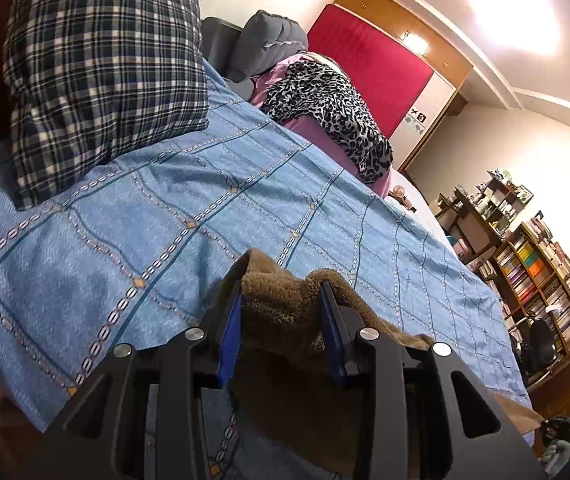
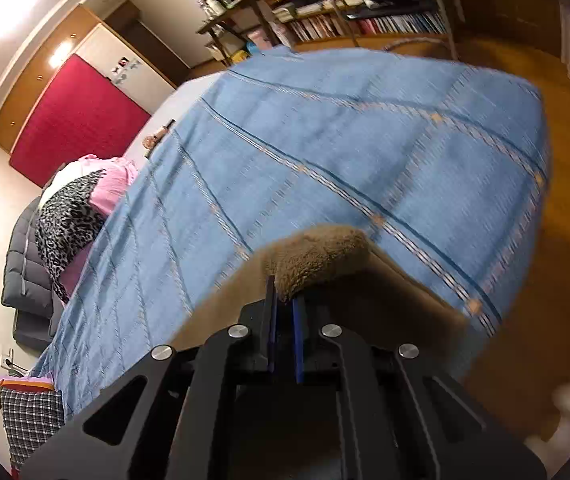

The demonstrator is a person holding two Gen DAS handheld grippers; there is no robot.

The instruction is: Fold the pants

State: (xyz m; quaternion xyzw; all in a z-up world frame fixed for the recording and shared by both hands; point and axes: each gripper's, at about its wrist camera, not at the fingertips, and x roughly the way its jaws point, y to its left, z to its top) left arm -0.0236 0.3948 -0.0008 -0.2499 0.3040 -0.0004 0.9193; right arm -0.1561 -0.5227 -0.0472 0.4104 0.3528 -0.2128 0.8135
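Note:
The pants (image 1: 281,308) are brown and fleecy, lifted over a bed with a blue patterned cover (image 1: 165,208). In the left wrist view my left gripper (image 1: 283,280) is shut on a thick bunch of the brown pants, which bulges between the blue pads and drapes over the right finger. In the right wrist view my right gripper (image 2: 287,294) is shut on another fold of the pants (image 2: 317,256); the cloth sticks up past the fingertips and hangs down both sides. The rest of the pants is hidden below the grippers.
A plaid pillow (image 1: 101,76) lies at the head of the bed. A leopard-print cloth on pink bedding (image 1: 325,108) and a grey cushion (image 1: 269,40) lie along the far side. Bookshelves (image 2: 325,4) stand beyond the bed's foot, with wooden floor (image 2: 557,264) beside it.

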